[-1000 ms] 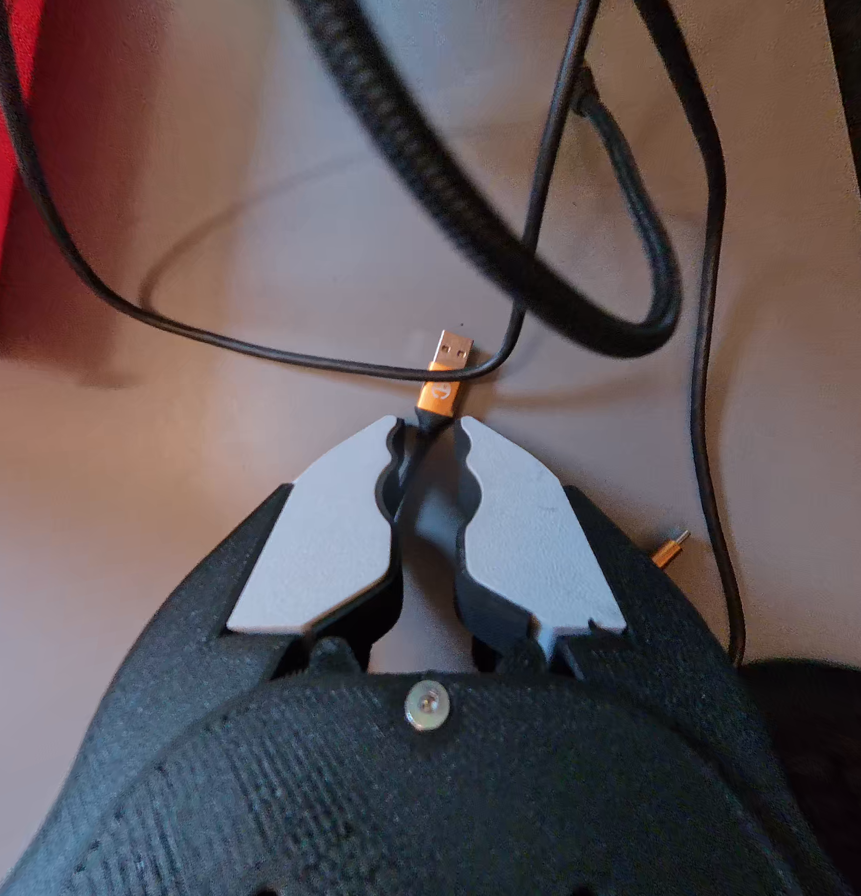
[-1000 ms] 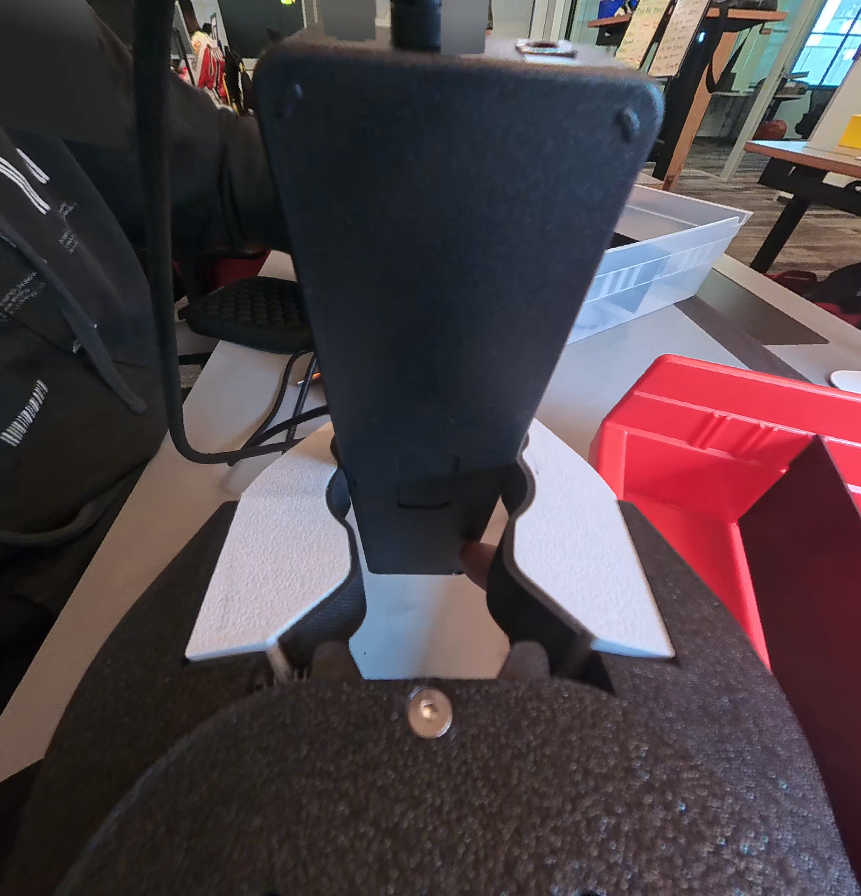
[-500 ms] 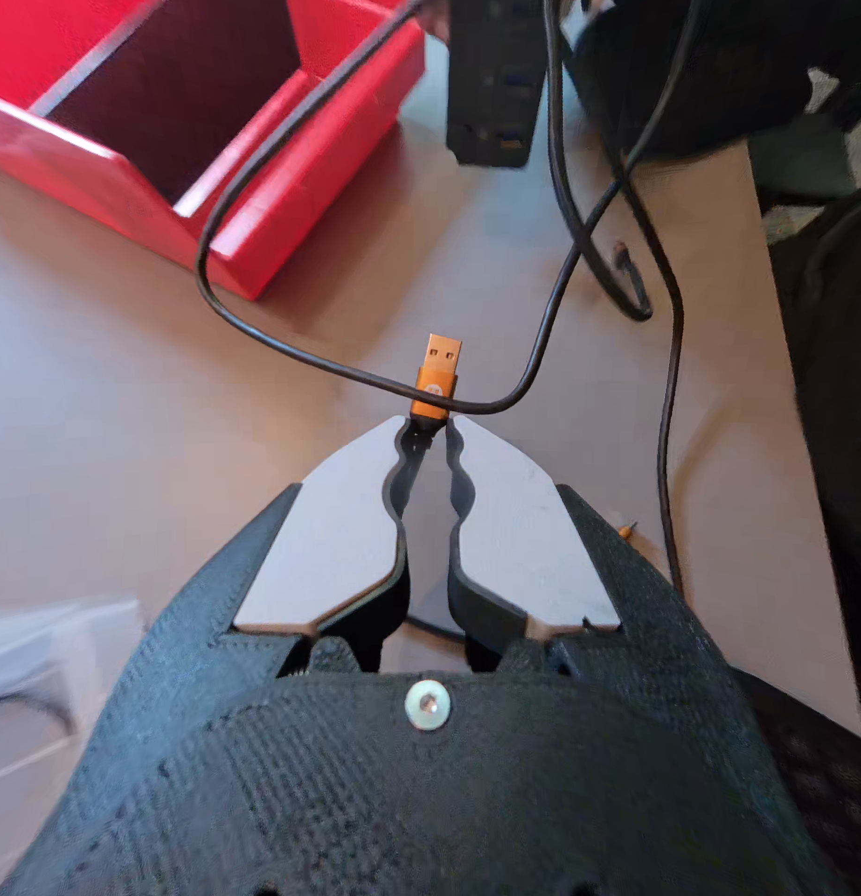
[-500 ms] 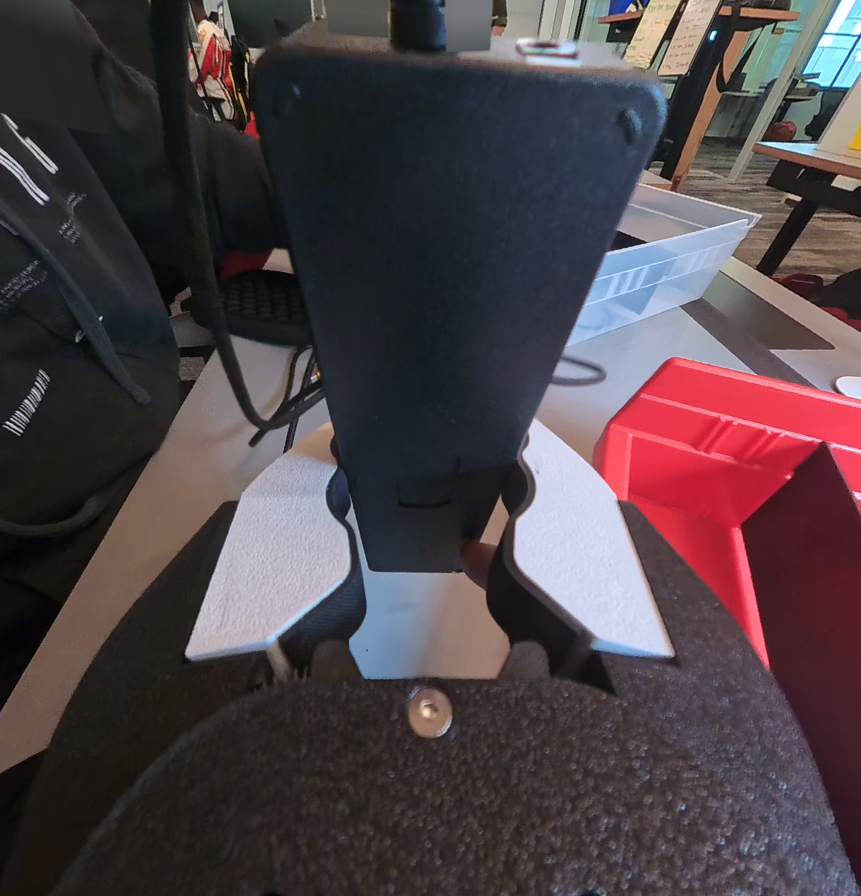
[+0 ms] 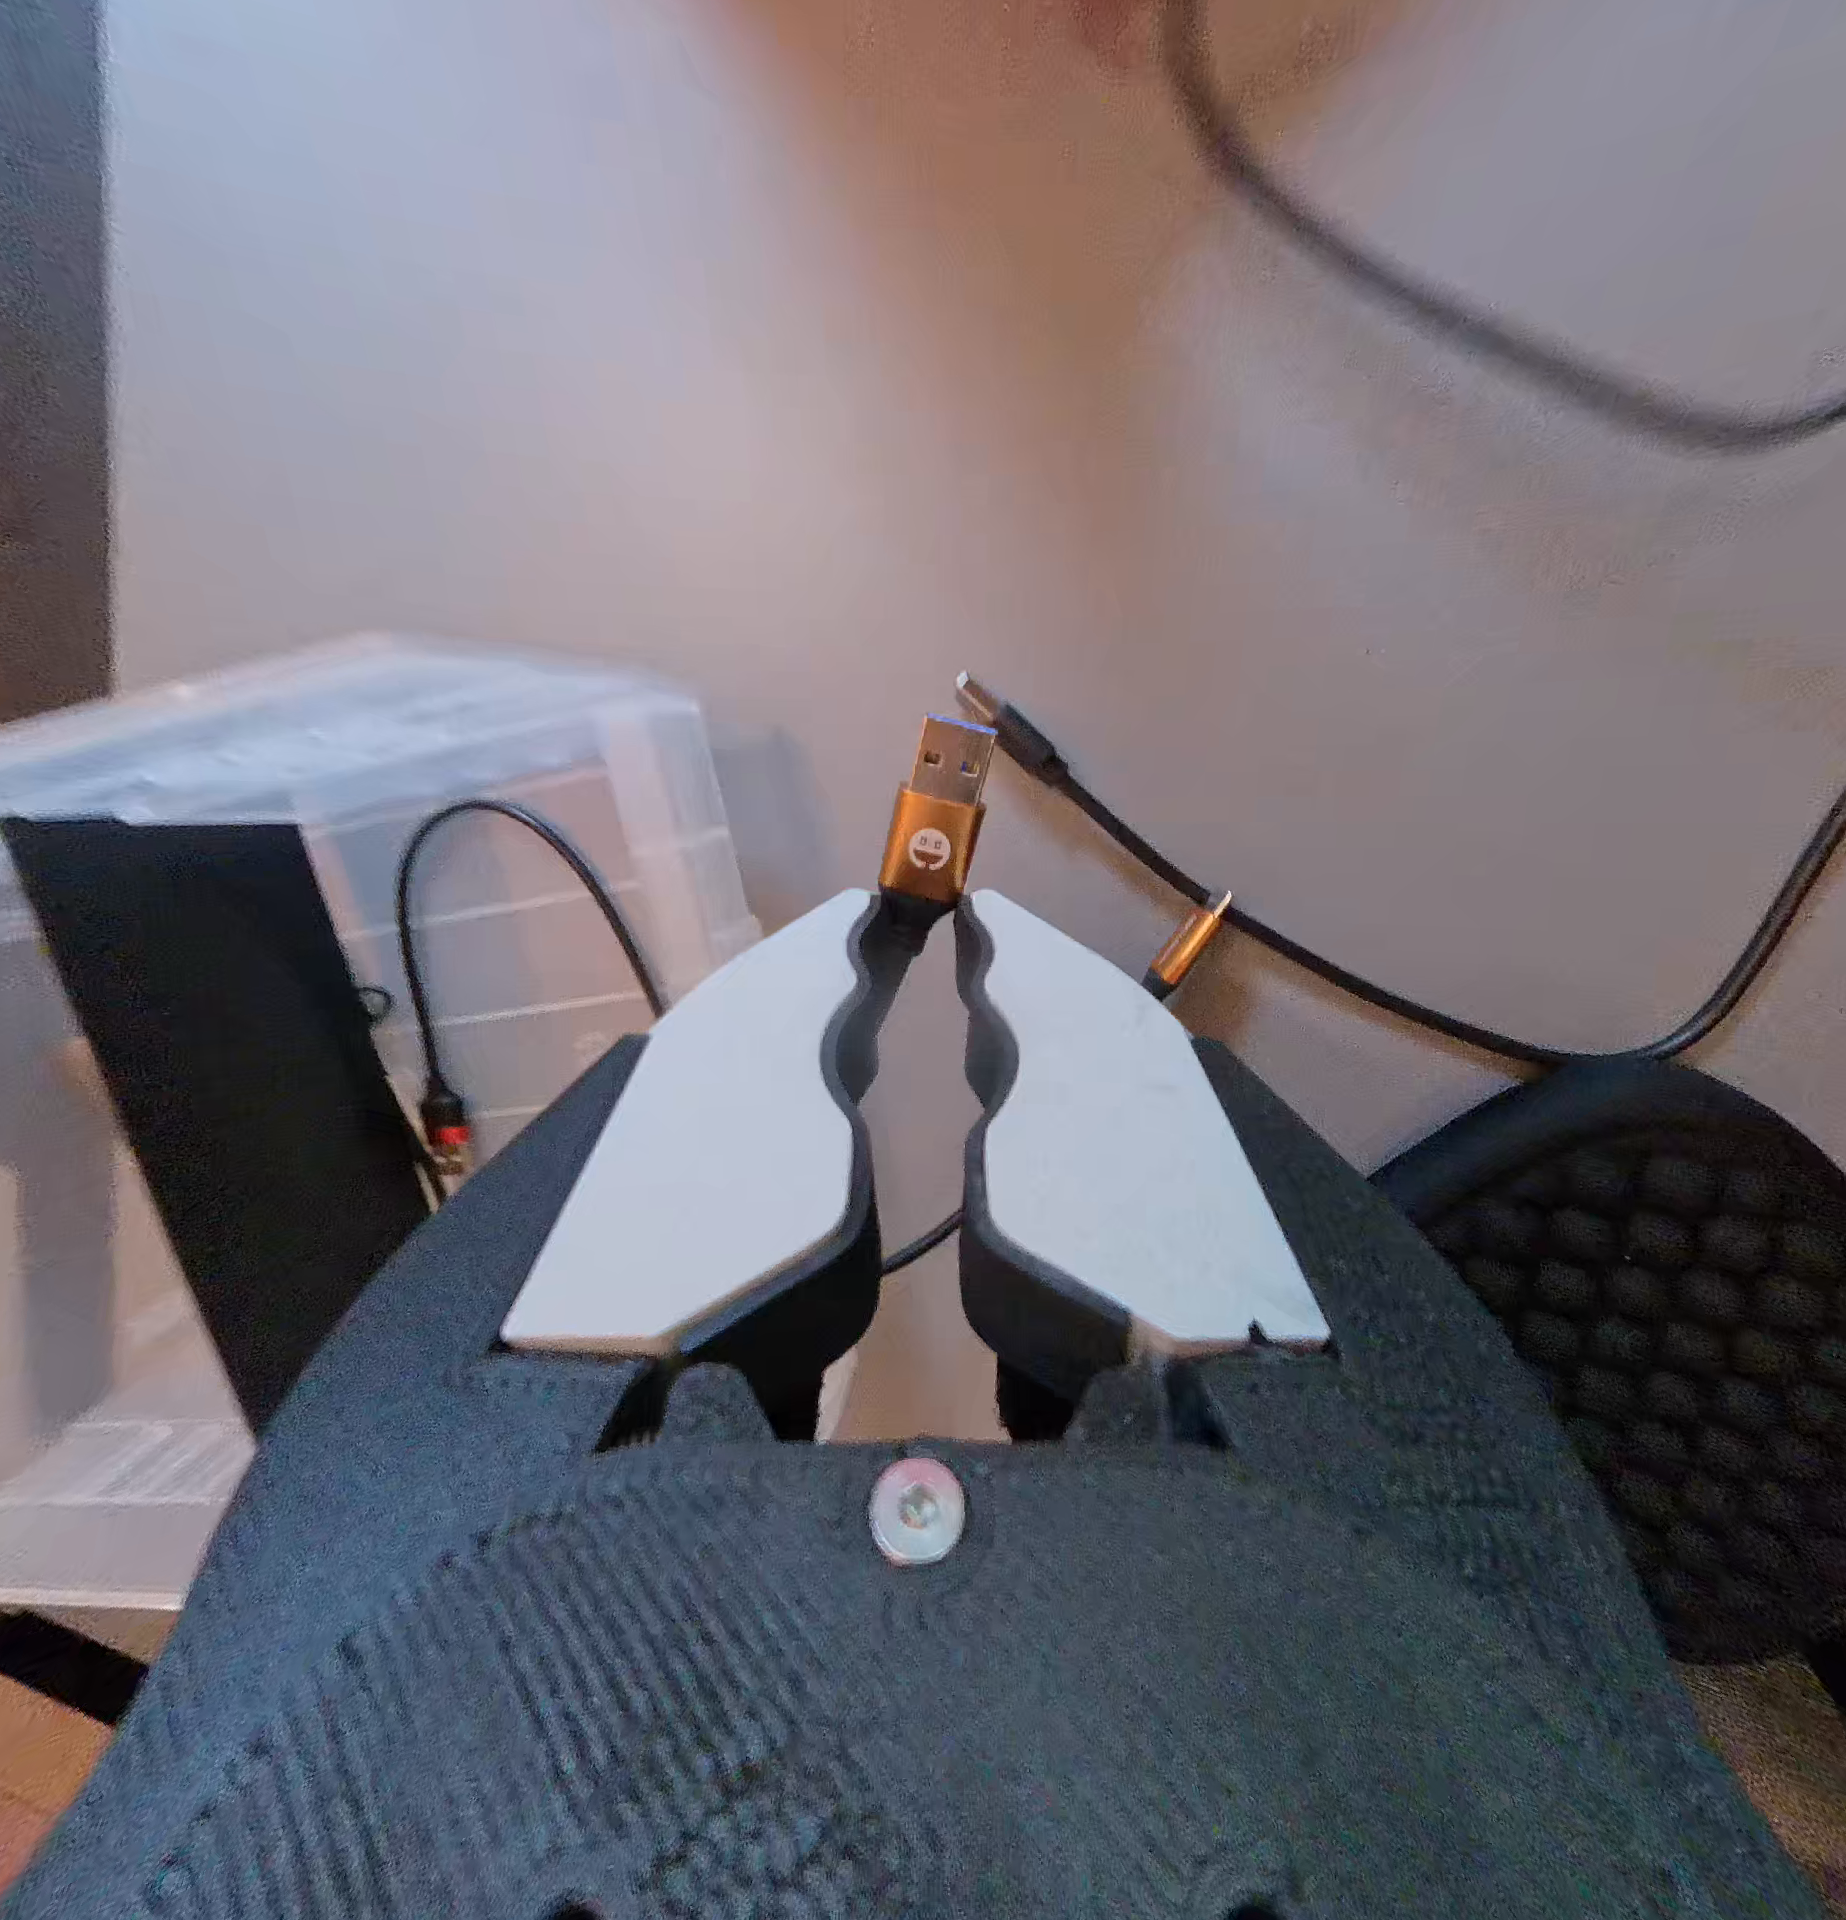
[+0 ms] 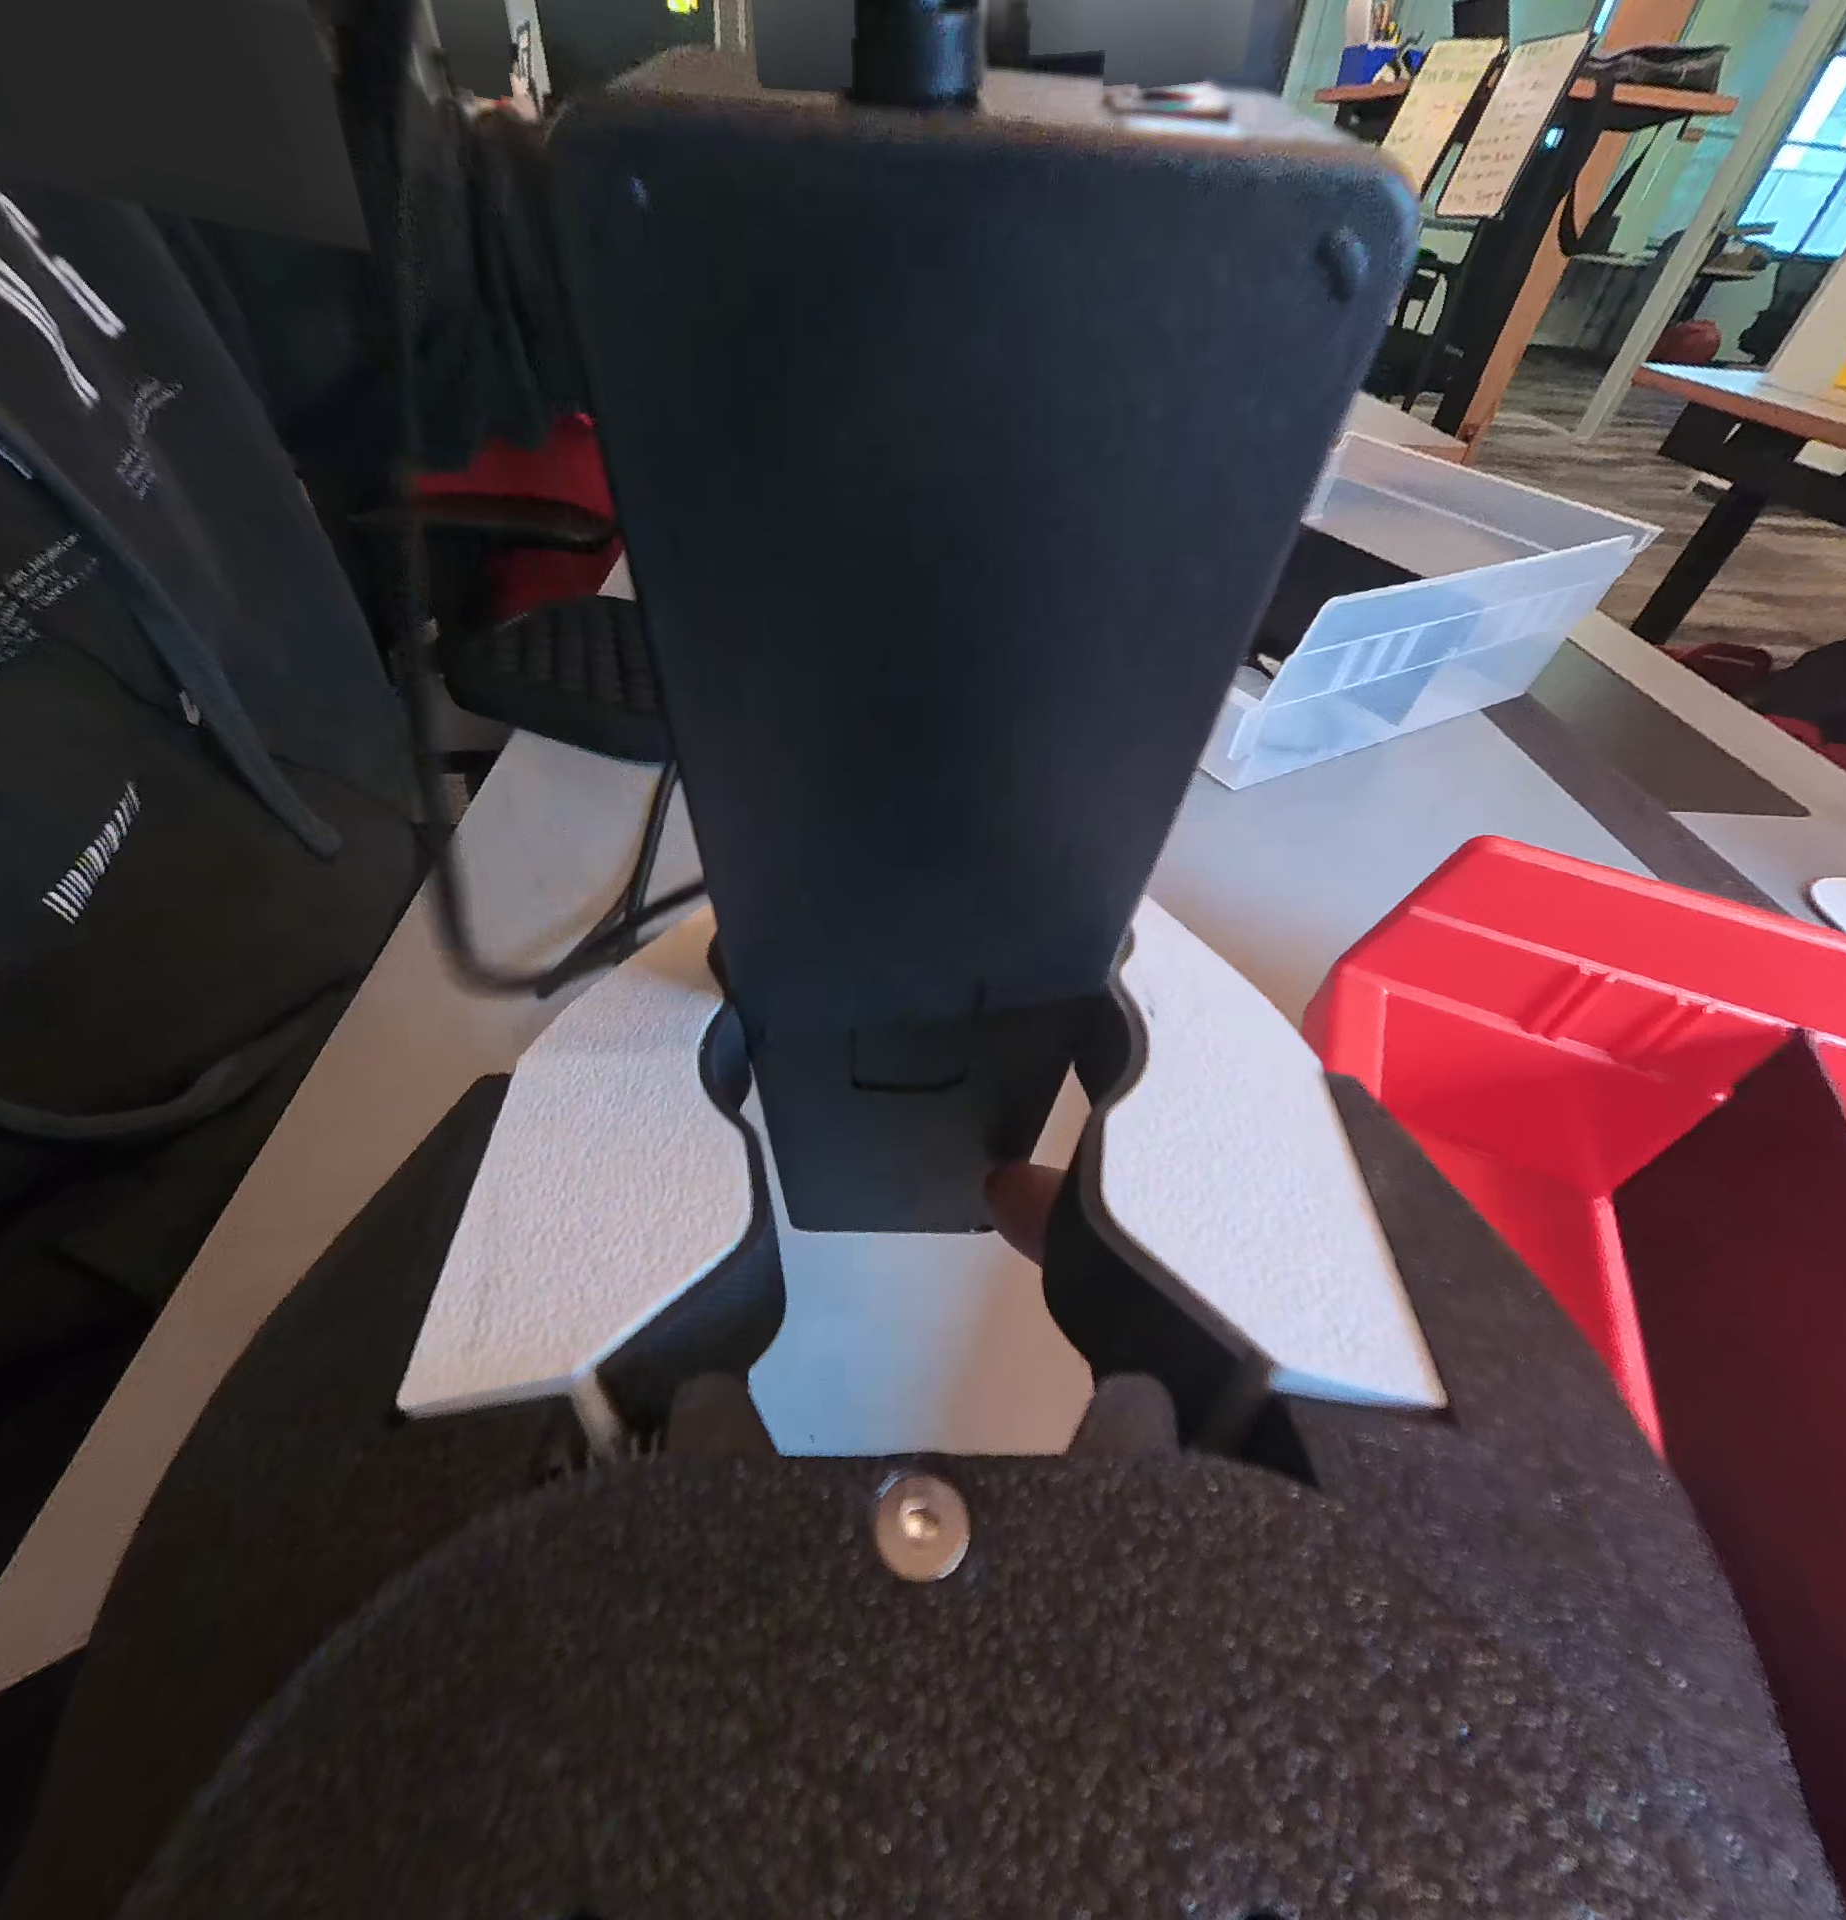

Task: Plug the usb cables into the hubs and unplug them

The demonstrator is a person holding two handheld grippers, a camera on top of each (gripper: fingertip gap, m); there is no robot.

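Note:
My left gripper point(image 5: 917, 904) is shut on the black strain relief of an orange USB-A plug point(image 5: 934, 821); the plug points up and away, above the table. The cable's other end, a small orange plug point(image 5: 1189, 940), lies on the table to the right. A second black USB cable with a black plug point(image 5: 1012, 727) lies just behind. My right gripper point(image 6: 924, 997) is shut on the lower end of a black USB hub point(image 6: 960, 540), held upright and filling the view; a thick black cable leaves its top. The hub's ports are hidden.
A clear plastic bin point(image 5: 462, 831) point(image 6: 1438, 634) holds a black panel and a cable with a red-black plug point(image 5: 446, 1117). A red bin point(image 6: 1625, 1049) stands at the right. A black mesh chair point(image 5: 1677, 1299) sits at the table's edge. A person in a dark hoodie point(image 6: 119, 675) is at the left. My right fingertips sit around 25 cm from my left ones.
My left gripper has swung with the orange plug, away from the red bin and toward the clear bin and the chair. The right gripper and hub have tilted slightly, still held.

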